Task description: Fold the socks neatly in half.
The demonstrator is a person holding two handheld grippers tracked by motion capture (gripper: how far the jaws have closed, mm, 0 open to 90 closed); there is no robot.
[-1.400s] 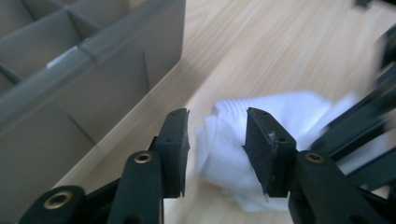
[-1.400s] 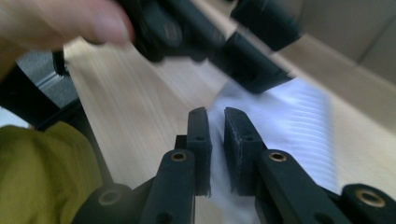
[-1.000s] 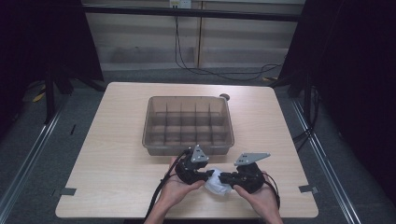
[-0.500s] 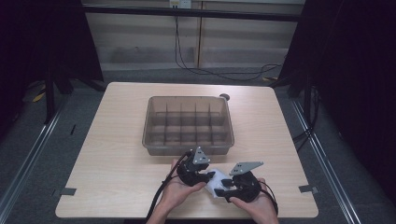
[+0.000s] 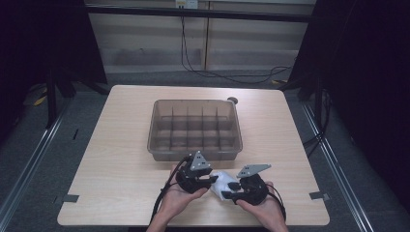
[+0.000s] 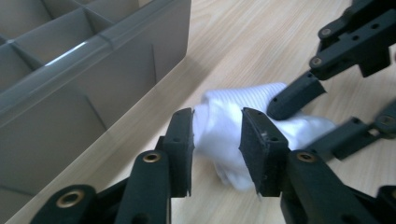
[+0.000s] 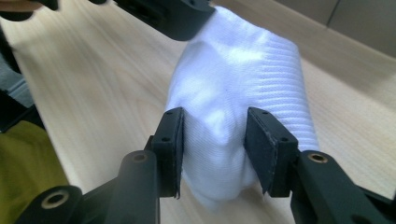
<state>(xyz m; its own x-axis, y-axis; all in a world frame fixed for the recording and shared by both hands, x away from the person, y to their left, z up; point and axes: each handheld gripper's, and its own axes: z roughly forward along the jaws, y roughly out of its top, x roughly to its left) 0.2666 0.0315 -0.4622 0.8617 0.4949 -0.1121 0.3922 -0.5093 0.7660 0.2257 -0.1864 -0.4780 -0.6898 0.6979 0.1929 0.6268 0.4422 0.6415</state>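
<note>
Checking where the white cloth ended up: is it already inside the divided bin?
No: the white cloth lies on the table in front of the divided bin, between the two grippers.

grey divided bin (image 5: 196,126) close behind both tongs, bare tabletop (image 5: 116,174) open left and right

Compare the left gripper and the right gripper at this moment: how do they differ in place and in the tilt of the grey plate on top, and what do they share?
The left gripper sits nearer the grey divided bin; the right gripper sits nearer the table's front edge. The left's grey plate stands steeply; the right's lies nearly flat. Both have just been closing on the white sock, which is between each pair of jaws.
</note>
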